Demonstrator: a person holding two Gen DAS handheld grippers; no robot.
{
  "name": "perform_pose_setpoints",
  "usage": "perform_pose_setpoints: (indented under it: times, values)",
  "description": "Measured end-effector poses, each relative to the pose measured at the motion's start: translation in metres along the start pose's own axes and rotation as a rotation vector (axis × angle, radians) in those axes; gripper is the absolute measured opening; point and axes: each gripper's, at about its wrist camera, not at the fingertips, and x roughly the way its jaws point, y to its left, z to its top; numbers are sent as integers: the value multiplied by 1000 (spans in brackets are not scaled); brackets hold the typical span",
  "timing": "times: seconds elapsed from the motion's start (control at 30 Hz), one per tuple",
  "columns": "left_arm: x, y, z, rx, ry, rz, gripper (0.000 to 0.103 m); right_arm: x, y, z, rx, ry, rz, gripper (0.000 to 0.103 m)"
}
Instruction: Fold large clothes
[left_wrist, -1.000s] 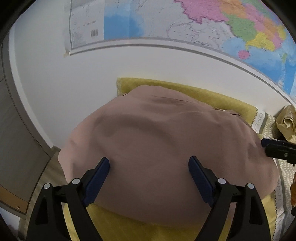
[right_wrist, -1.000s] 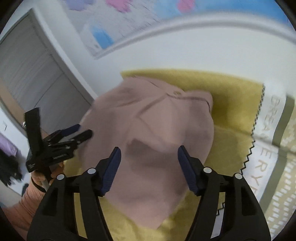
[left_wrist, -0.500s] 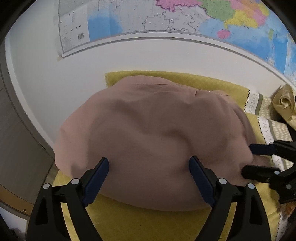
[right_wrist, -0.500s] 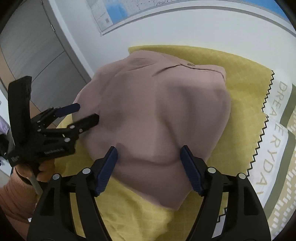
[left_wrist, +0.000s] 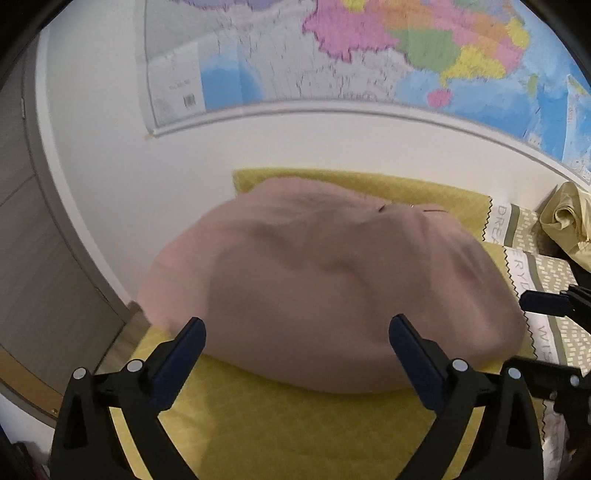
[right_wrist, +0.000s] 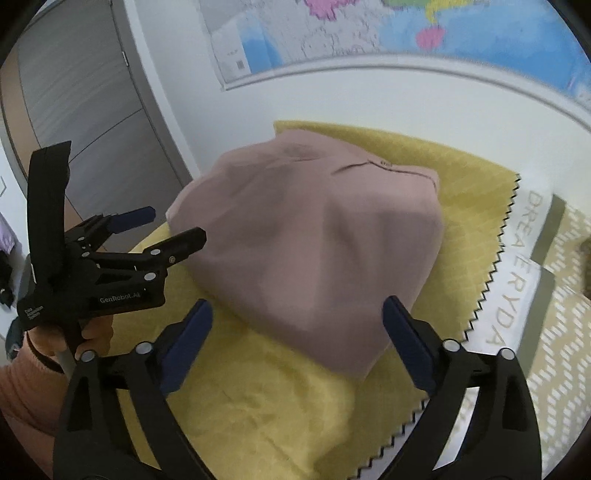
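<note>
Left wrist view shows the pink garment lying folded in a compact bundle on the yellow blanket, toward its far edge by the wall, so folding looks nearly done. Both the left gripper and right gripper hover above its near edge, jaws spread wide and holding nothing.

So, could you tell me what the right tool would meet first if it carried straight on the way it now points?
Most likely the pink garment: it fills the view between the open right tool, lying on the yellow cloth. Depth is unclear, so a low path could brush the cloth first.
</note>
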Motion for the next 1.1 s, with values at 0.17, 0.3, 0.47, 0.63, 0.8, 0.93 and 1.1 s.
perform_pose_setpoints:
  times: [0.17, 0.3, 0.47, 0.63, 0.8, 0.93, 1.1]
  values:
    - [-26, -3, -10, -40, -17, 13, 96, -18, 12, -14, -15, -54, -48, 97]
    - [-43, -3, -26, -99, -2, 20, 96, -30, 23, -25, -22, -76, -80, 97]
    - [-67, -7, -47, -113, 9, 42, 96, -45, 36, -40, -42, -98, -110, 97]
    - [-83, -11, -58, -109, 8, 36, 96, -57, 42, -51, -36, -115, -106, 97]
    - [-93, -11, -59, -120, 3, 36, 96, -64, 47, -63, -20, -110, -108, 97]
    - [-102, -13, -60, -117, -17, 46, 96, -69, 52, -69, -20, -113, -111, 97]
    - [-108, -15, -62, -107, -24, 52, 96, -71, 55, -73, -22, -109, -109, 97]
